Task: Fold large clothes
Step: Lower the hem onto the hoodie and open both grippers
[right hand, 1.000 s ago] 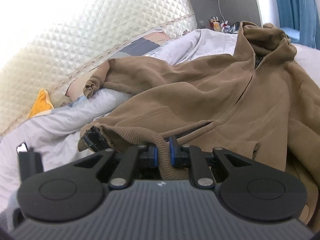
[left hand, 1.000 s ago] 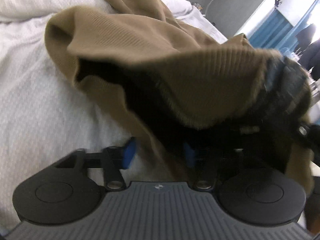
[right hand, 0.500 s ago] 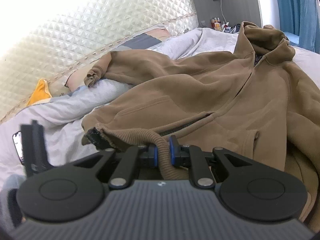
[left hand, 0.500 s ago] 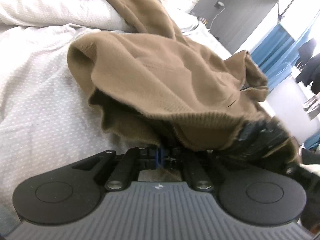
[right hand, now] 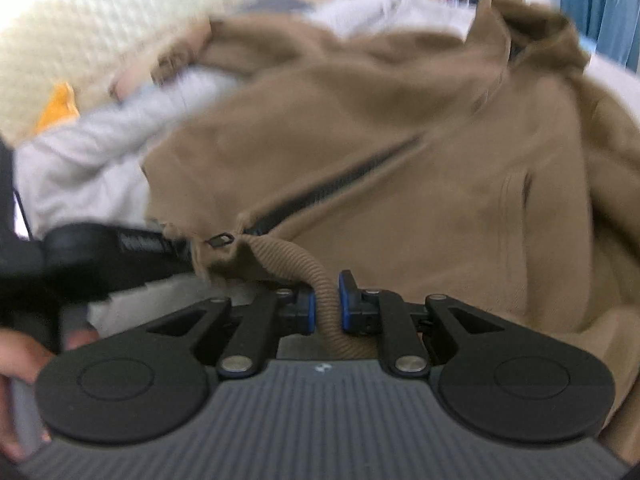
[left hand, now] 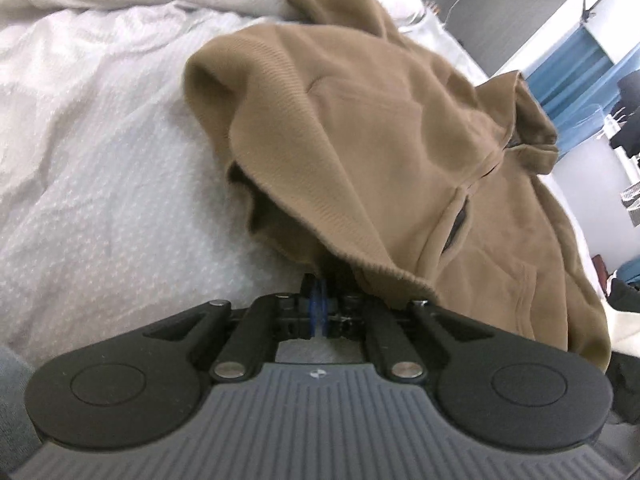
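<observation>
A large brown zip hoodie (left hand: 380, 128) lies spread on a white bed (left hand: 100, 168). My left gripper (left hand: 319, 300) is shut, its blue pads pressed together at the edge of the hoodie's ribbed hem (left hand: 376, 268); whether cloth is between them is hidden. In the right wrist view the hoodie (right hand: 400, 152) fills the frame, blurred, with its black zipper (right hand: 320, 196) running diagonally. My right gripper (right hand: 327, 300) is shut on the ribbed hem (right hand: 316, 276) beside the zipper pull. The left gripper's fingers (right hand: 136, 244) reach the hem from the left.
A quilted cream headboard (right hand: 120, 20) stands behind the bed, with an orange item (right hand: 56, 108) and pillows below it. Blue curtains (left hand: 576, 68) and a grey wall (left hand: 500, 12) lie beyond the bed. A hand (right hand: 20, 360) shows at the left edge.
My left gripper has closed at the hem and drawn back, and the raised cloth has dropped flatter. The right gripper has moved with the hem still held; the zipper is now uncovered.
</observation>
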Demonstrator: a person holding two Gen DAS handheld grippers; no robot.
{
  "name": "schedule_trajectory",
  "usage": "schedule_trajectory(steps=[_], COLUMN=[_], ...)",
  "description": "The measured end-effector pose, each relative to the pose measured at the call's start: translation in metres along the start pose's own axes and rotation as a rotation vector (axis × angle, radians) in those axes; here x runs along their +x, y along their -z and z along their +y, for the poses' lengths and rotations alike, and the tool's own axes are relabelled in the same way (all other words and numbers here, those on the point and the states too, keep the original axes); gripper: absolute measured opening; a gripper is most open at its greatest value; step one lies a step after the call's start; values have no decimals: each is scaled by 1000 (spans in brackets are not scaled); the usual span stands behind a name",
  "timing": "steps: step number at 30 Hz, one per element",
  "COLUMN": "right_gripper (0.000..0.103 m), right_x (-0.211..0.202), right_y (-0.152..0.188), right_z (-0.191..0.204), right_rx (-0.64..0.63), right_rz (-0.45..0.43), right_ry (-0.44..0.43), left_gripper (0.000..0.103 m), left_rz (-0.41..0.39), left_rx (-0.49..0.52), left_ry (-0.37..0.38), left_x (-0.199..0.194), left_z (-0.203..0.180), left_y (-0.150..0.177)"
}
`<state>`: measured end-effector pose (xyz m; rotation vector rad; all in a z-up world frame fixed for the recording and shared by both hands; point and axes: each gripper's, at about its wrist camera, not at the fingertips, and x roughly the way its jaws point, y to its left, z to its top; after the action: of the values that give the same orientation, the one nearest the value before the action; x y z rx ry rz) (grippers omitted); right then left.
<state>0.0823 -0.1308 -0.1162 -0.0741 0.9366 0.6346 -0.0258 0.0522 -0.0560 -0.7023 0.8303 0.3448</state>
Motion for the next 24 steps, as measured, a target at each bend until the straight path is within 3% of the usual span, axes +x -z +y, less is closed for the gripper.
schedule_trajectory(steps=[3, 7, 14, 20, 24], right_gripper=[17, 17, 17, 17, 24], right_x=[13, 12, 8, -3, -22], right_y=[5, 6, 6, 8, 11], right_z=[-1, 1, -5, -5, -7], right_rx=[16, 25, 81, 105, 125], right_rz=[55, 54, 41, 9, -34], right_ry=[0, 2, -13, -8, -9], left_gripper=[4, 14, 31, 31, 31], left_rz=[16, 5, -114, -153, -151], left_rx=[-4, 42, 160, 220, 301], left_ry=[9, 35, 104, 143, 148], left_x=[-9, -40, -97, -98, -78], left_z=[6, 7, -14, -41, -68], left_y=[2, 9, 10, -16, -32])
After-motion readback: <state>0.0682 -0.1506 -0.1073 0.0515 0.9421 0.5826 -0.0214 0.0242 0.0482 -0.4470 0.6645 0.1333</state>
